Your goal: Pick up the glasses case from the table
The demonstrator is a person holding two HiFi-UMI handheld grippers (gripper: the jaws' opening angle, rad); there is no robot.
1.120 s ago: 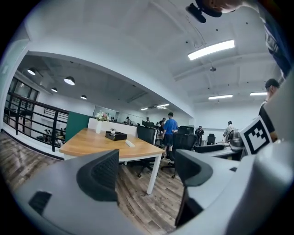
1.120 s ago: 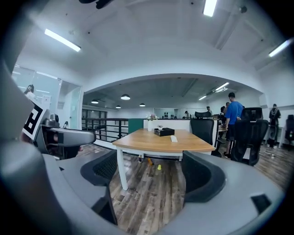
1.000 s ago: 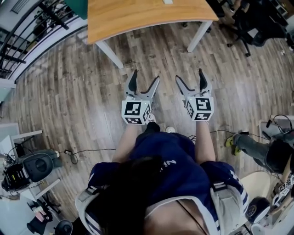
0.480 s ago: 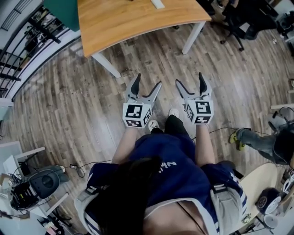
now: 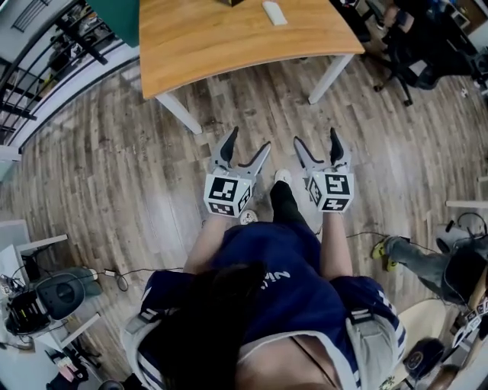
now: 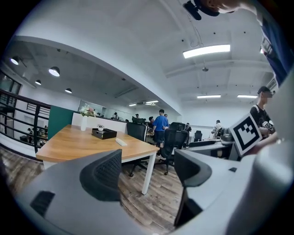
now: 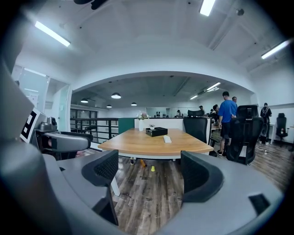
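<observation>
Floor (image 5: 114,167): wood planks, running beneath the table and on all sides of it.
Table (image 5: 229,38): pale wood top on white legs; its near edge is well ahead of both grippers.
Person (image 5: 282,282): stood on the floor short of the table's near edge, one gripper held in each hand.
Office chairs (image 7: 242,137): black, grouped off the table's right end.
Left gripper (image 5: 248,139): held in the air short of the table, pointed toward it; fingers spread wide, with only floor and a table leg seen between them.
Right gripper (image 5: 316,137): held level with the left one, also short of the table; fingers spread wide, and nothing is gripped.
Black box (image 7: 156,131): set on the table's far part.
Vase (image 6: 83,122): white, with flowers, at the table's far edge, left of the black box.
Glasses case (image 5: 273,12): a small white oblong lying flat on the table's far part, just right of the black box; well apart from both pairs of fingers, with bare tabletop and open floor between.
</observation>
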